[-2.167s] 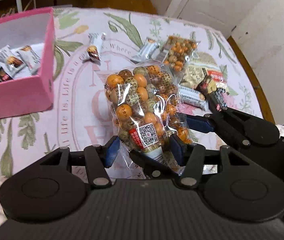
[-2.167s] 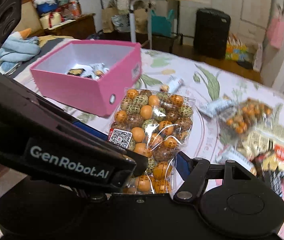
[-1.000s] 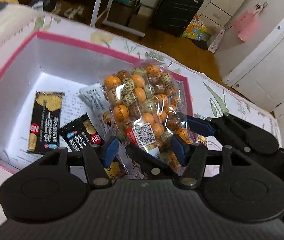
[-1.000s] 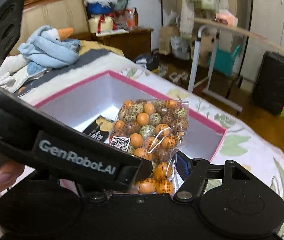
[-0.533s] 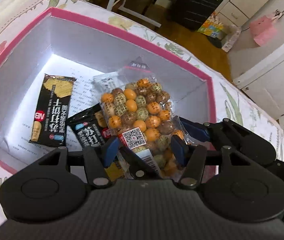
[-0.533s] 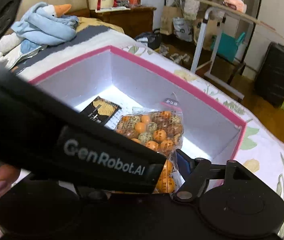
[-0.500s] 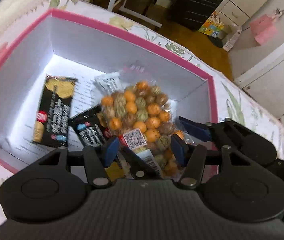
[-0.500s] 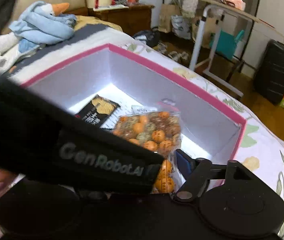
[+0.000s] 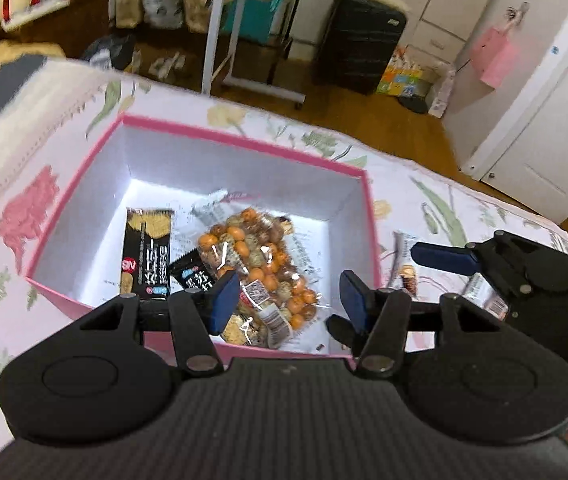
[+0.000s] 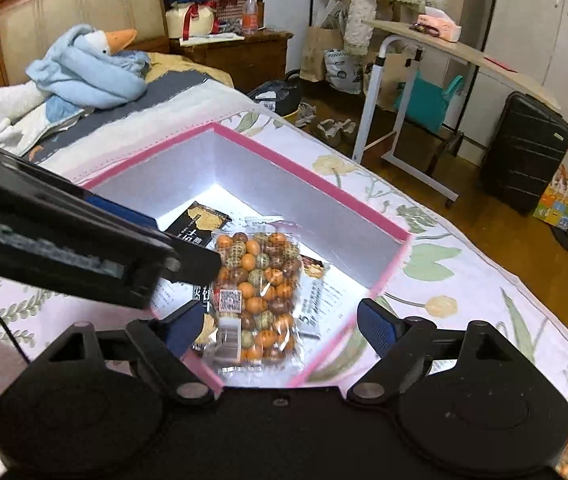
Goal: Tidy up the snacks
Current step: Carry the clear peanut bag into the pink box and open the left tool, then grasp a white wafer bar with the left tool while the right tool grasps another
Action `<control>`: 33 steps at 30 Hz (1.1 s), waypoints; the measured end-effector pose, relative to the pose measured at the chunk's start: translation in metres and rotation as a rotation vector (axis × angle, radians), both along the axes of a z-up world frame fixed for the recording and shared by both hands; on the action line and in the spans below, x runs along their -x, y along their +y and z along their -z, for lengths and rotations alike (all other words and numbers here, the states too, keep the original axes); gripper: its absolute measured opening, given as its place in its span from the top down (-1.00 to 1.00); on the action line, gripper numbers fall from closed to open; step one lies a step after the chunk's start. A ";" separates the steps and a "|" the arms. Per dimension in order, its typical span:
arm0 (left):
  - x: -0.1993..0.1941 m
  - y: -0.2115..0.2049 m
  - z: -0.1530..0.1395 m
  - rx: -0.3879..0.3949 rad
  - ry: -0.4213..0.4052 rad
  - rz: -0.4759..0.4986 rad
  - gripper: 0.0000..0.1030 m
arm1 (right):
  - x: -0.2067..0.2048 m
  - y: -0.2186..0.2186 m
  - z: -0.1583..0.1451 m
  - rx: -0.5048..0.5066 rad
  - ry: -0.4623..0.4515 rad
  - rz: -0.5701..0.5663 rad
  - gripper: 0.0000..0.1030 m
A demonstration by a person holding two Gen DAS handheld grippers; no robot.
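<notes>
Both cams sit right on the grippers, looking forward and steeply down past their own black housings. The left wrist view hangs over the near edge of the pink box [image 9: 243, 148], close enough that the box fills the middle, and faces out toward the black suitcase [image 9: 360, 52] and the white cupboards. The right wrist view looks into the same box from a corner, just as close, facing the bed's headboard [image 10: 63, 12] and the blue goose plush [image 10: 91, 68]. Shared by both: the box interior with the clear bag of round snacks [image 9: 259, 256], the flowered cloth [image 9: 444, 196], the suitcase, and the rolling side table [image 10: 436, 48]. Each view also catches part of the other gripper.
</notes>
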State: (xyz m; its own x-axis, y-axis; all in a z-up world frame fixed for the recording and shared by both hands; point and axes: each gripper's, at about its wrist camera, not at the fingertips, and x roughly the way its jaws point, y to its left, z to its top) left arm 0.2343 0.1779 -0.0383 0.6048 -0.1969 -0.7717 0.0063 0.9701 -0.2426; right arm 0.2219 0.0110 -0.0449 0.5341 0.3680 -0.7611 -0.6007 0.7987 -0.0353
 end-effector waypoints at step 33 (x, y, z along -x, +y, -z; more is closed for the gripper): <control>-0.036 -0.206 0.001 -0.082 0.039 0.296 -0.38 | -0.027 -0.273 0.022 -0.353 0.279 0.486 -0.27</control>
State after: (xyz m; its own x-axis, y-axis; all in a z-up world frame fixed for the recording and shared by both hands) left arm 0.2705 -0.0285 -0.0391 0.5001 -0.2963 -0.8137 0.2839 0.9438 -0.1692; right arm 0.2492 -0.2623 -0.0666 0.5021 0.3874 -0.7732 -0.1174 0.9163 0.3828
